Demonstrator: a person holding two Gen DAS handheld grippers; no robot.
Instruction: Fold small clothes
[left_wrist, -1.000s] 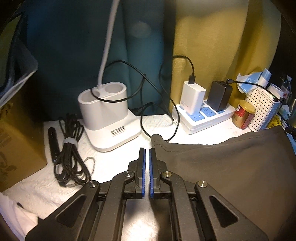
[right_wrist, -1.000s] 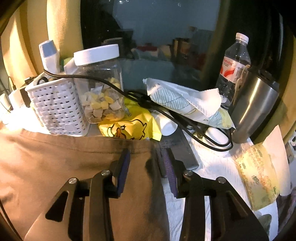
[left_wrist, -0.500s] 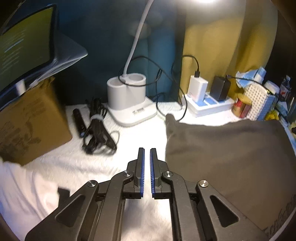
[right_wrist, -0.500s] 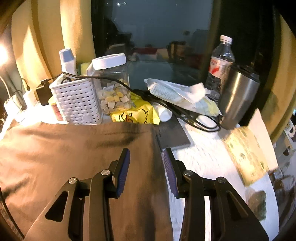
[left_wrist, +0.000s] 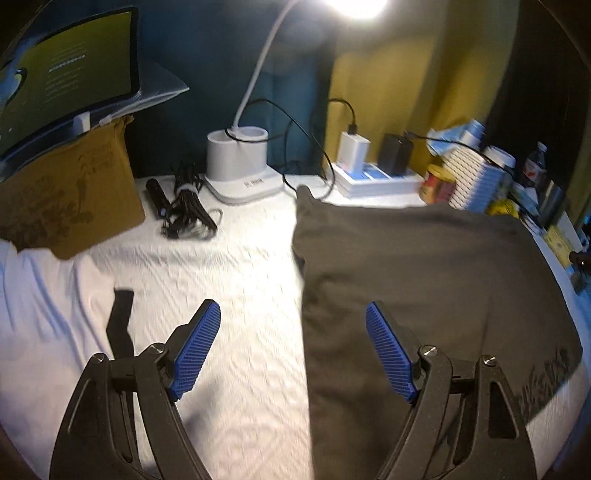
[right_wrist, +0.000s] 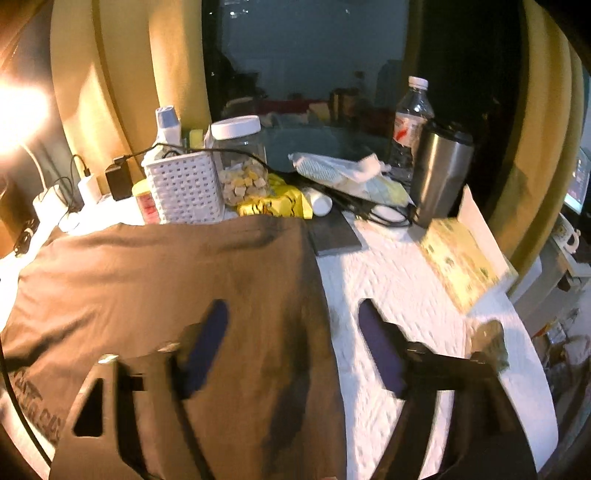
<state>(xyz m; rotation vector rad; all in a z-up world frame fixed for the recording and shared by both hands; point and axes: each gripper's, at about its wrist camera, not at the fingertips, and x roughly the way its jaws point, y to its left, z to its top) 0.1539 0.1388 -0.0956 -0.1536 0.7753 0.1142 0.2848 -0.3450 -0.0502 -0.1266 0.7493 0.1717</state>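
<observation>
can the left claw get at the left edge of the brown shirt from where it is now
Probably yes. The left claw is opening with nothing between its pads, and the brown shirt has its left edge lying flat right between them on the white cloth, with nothing on top of it.

Two black grippers, each a pair of flat angular arms with long triangular cut-outs, tapering forward to the fingers. On the left gripper (left_wrist: 293, 347), bright blue pads (left_wrist: 389, 352) with a fine ribbed grid texture, fixed at a slant to the fingertips, and round silver screw heads (left_wrist: 428, 350) at the pivots along each arm, two showing on either side. On the right gripper (right_wrist: 293, 345), the same black frame and cut-outs, blurred, with pads (right_wrist: 378, 349) reading as dark navy in the warmer light and pale screw heads only faintly visible on the left arm.
</observation>
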